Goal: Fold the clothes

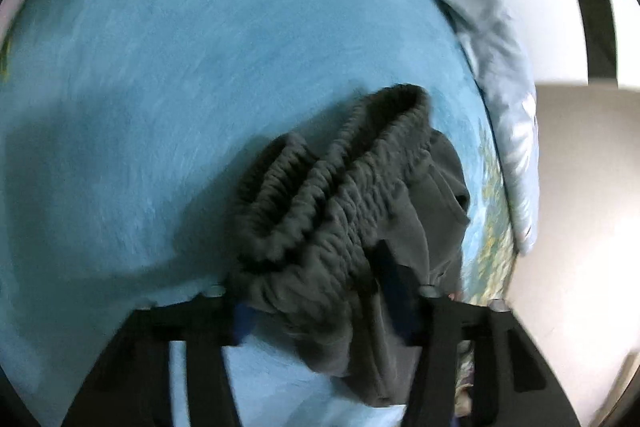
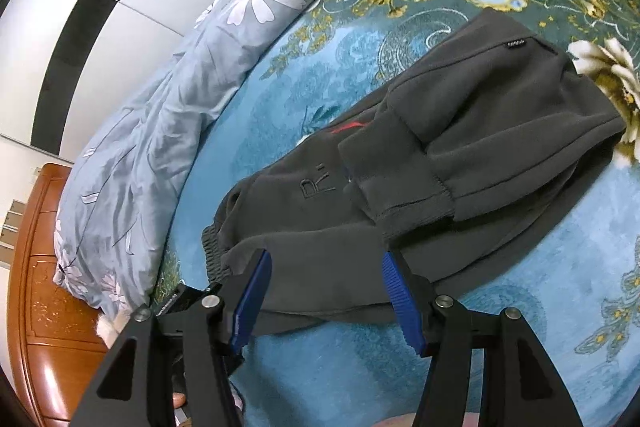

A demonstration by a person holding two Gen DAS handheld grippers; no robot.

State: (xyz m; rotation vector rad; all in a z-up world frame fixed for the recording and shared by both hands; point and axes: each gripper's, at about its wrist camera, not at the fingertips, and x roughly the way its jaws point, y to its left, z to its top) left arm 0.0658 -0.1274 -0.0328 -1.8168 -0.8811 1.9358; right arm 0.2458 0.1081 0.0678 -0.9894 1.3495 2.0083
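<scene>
Dark grey fleece trousers [image 2: 460, 155] lie partly folded on a blue flowered bedspread [image 2: 540, 287], a cuffed leg end laid over the body. In the left wrist view the gathered elastic waistband [image 1: 340, 195] bunches up between my left gripper's fingers [image 1: 320, 291]; its blue pads stand apart with cloth filling the gap, and I cannot tell whether they grip it. My right gripper [image 2: 326, 267] is open, its blue pads on either side of the trousers' near edge, not closed on it.
A light blue quilt with white flowers [image 2: 160, 99] lies bunched along the bed's left side, also in the left wrist view [image 1: 500, 67]. A brown wooden bed frame [image 2: 44, 267] is at lower left. White and black wall panels [image 2: 100, 7] stand behind.
</scene>
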